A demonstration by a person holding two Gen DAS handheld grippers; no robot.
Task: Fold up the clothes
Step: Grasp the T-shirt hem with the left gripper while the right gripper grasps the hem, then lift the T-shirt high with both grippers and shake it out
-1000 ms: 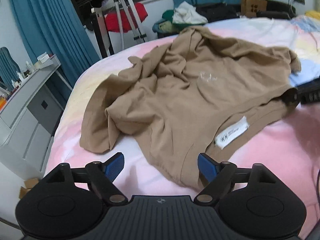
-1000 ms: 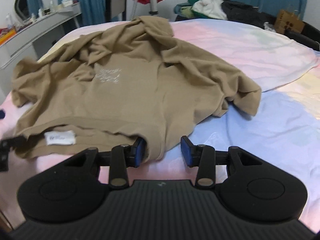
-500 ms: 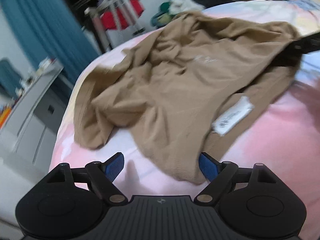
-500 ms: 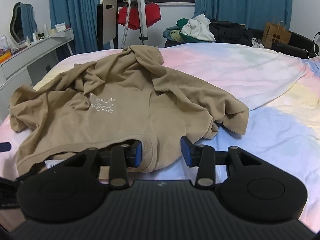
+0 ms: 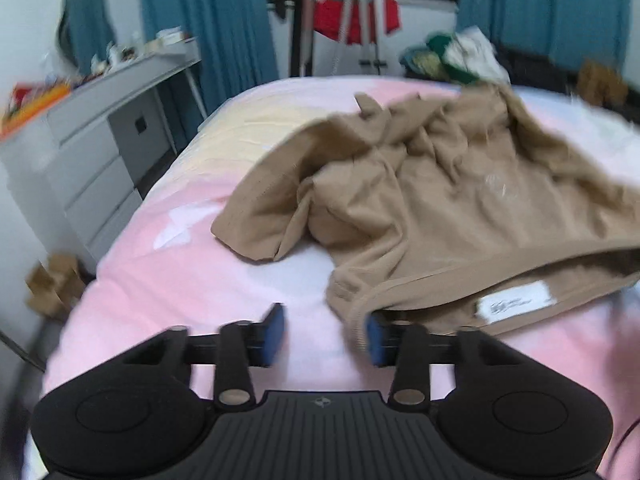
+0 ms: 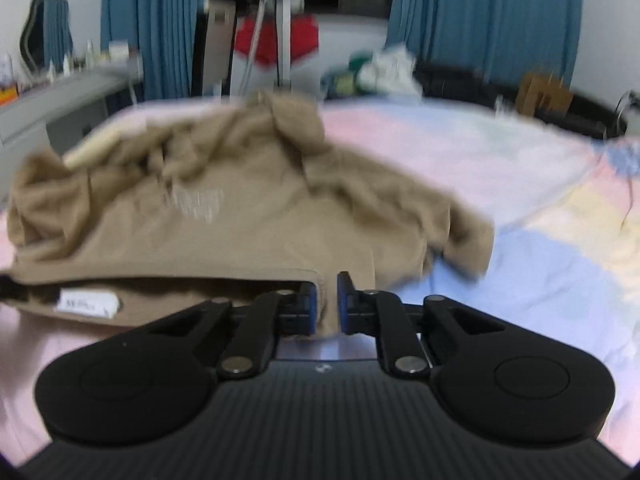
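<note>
A: On the bed (image 5: 192,264), what's there, how many?

B: One tan shirt (image 5: 460,208), crumpled, neck end nearest both cams. One white label (image 5: 516,302) inside the collar. One pastel sheet under it.

A: Grippers?

B: Two. Right gripper (image 6: 327,304) is clenched on the shirt's collar edge, cloth pinched btwn its blue pads. Left gripper (image 5: 325,334) is spread apart, holding nothing; its right pad (image 5: 376,336) sits against the collar hem, left pad over bare sheet.

A: Bkgd?

B: One grey dresser (image 5: 96,160) left of bed, blue curtains (image 6: 480,20), one red garment (image 6: 276,42) hanging.
</note>
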